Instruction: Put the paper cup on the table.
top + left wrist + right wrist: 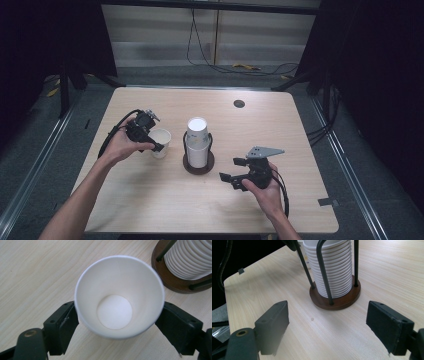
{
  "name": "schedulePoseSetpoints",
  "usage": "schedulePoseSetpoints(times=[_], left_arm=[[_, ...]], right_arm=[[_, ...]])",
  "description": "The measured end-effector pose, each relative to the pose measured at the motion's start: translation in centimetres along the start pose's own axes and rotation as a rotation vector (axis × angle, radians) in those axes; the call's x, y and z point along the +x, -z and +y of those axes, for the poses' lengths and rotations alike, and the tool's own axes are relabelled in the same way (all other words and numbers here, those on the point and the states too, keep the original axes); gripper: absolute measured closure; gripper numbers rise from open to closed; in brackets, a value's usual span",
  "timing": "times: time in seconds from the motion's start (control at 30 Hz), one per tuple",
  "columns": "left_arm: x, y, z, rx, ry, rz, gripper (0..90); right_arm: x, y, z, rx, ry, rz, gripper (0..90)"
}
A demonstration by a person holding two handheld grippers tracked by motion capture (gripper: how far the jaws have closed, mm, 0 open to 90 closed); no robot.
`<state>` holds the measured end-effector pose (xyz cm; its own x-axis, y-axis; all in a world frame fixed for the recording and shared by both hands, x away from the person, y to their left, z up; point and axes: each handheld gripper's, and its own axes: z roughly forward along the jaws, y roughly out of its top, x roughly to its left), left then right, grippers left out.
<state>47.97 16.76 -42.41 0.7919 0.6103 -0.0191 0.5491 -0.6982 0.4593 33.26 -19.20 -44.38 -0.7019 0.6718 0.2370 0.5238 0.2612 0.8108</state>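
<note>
Right gripper, nearest the person's edge of the table, is sitting in the right hand with its jaws spread wide and nothing between them; in the right gripper view the two black pads are standing well apart over bare wood, touching nothing. It is pointing toward the cup holder, a round dark wooden base with thin black upright rods, which is standing just ahead of the jaws near the middle of the table. A stack of white paper cups is resting inside those rods, nested rims showing as rings, its long axis running straight up from the base. Farther over, the left gripper is being held in the left hand and is clasping a single white paper cup: in the left gripper view the jaws are pressing against the cup's wall from opposite sides, just under the rim. That cup is standing upright with its mouth facing up, its round bottom showing inside, and it is sitting just left of the holder, close but apart from it, with the brown base and one rod showing beside it. Whether its bottom is resting on the wood cannot be told. Black cables are trailing from both grippers toward the person. Toward the far edge of the table a small dark round grommet is lying in the wood, and beyond the table loose cords are running across the grey floor.
</note>
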Motion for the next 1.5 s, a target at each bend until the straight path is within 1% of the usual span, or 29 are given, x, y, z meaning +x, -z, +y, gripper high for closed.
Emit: schedulePoseSetpoints(times=[0.13,0.2,0.3,0.33,0.37,0.4,0.43,0.5,0.53,0.57,0.67,0.73,0.77,0.83,0.87,0.97,1.03,1.07,1.1,1.17,1.2,1.23,1.3,1.37,1.43,1.47,1.5], left_arm=[[-0.1,0.0,0.0,-0.010,0.006,-0.009,18.0],[0.0,0.2,-0.1,-0.020,-0.003,0.002,17.7],[0.1,0.4,-0.2,-0.047,0.003,0.001,17.3],[0.2,0.5,-0.2,-0.049,0.004,0.004,16.9],[0.2,0.5,-0.2,-0.059,0.011,0.002,16.8],[0.1,0.5,-0.2,-0.068,0.006,0.001,16.9],[0.1,0.6,-0.2,-0.071,0.001,-0.010,16.7],[0.0,0.6,-0.3,-0.079,0.007,-0.017,16.7],[0.0,0.6,-0.3,-0.085,0.008,-0.019,16.8],[0.0,0.7,-0.3,-0.091,0.000,-0.016,16.7],[0.1,0.9,-0.4,-0.108,0.006,-0.019,16.7],[0.2,1.1,-0.6,-0.130,0.023,-0.031,16.8],[0.3,1.3,-0.7,-0.146,0.020,-0.036,16.7],[0.3,1.5,-0.9,-0.171,0.030,-0.030,16.5],[0.5,1.6,-1.1,-0.185,0.037,-0.040,16.4],[0.7,1.8,-1.5,-0.225,0.057,-0.052,16.7],[0.7,1.9,-1.7,-0.242,0.060,-0.057,16.6],[0.7,2.0,-1.8,-0.252,0.064,-0.055,16.5],[0.7,2.1,-1.8,-0.262,0.060,-0.048,16.4],[0.7,2.3,-2.0,-0.289,0.069,-0.070,16.4],[0.6,2.3,-2.1,-0.300,0.074,-0.062,16.4],[0.6,2.4,-2.2,-0.302,0.070,-0.055,16.4],[0.3,2.3,-2.3,-0.316,0.074,-0.052,16.7],[0.2,2.3,-2.4,-0.319,0.078,-0.045,16.8],[-0.1,2.4,-2.6,-0.339,0.087,-0.052,16.8],[-0.1,2.5,-2.7,-0.348,0.080,-0.054,16.8],[-0.3,2.5,-2.8,-0.360,0.086,-0.061,16.9]], right_arm=[[0.0,0.0,0.0,-0.001,0.006,0.002,18.0],[0.0,0.0,0.0,-0.001,0.004,0.001,18.0],[0.0,0.0,0.0,0.000,0.000,-0.002,18.0],[0.0,0.0,0.0,-0.002,-0.002,-0.003,17.9],[0.0,0.0,0.0,-0.003,-0.002,-0.003,17.9],[0.0,0.0,0.0,-0.004,0.000,-0.004,17.9],[0.0,0.0,0.0,-0.004,0.000,-0.004,17.9],[0.0,0.0,0.0,-0.002,-0.002,-0.004,17.9],[0.0,0.0,0.0,-0.002,-0.001,-0.004,17.9],[0.0,0.0,0.0,-0.003,-0.001,-0.004,17.9],[0.0,0.0,0.0,-0.002,-0.001,-0.004,17.9],[0.0,0.1,0.0,-0.004,-0.001,-0.005,17.9],[0.0,0.1,0.0,-0.005,-0.001,-0.005,17.9],[0.0,0.1,0.0,-0.004,-0.002,-0.004,17.9],[0.0,0.1,0.0,-0.004,-0.002,-0.005,17.9],[0.0,0.1,0.0,-0.006,-0.001,-0.004,17.9],[0.0,0.1,0.0,-0.004,-0.001,-0.007,17.9],[-0.1,0.1,0.0,-0.004,-0.002,-0.007,17.9],[0.0,0.1,0.0,-0.004,-0.002,-0.007,17.9],[0.0,0.1,0.0,-0.003,-0.002,-0.007,17.9],[0.0,0.1,0.0,-0.002,0.000,-0.006,17.9],[0.0,0.1,0.0,-0.002,0.000,-0.007,17.9],[0.0,0.1,0.0,-0.003,-0.002,-0.008,17.9],[0.0,0.1,0.0,-0.004,-0.001,-0.008,17.9],[0.0,0.1,0.0,-0.003,-0.002,-0.009,17.9],[0.0,0.1,0.0,-0.003,-0.001,-0.009,17.9],[0.0,0.1,0.0,-0.003,-0.001,-0.008,17.9]])
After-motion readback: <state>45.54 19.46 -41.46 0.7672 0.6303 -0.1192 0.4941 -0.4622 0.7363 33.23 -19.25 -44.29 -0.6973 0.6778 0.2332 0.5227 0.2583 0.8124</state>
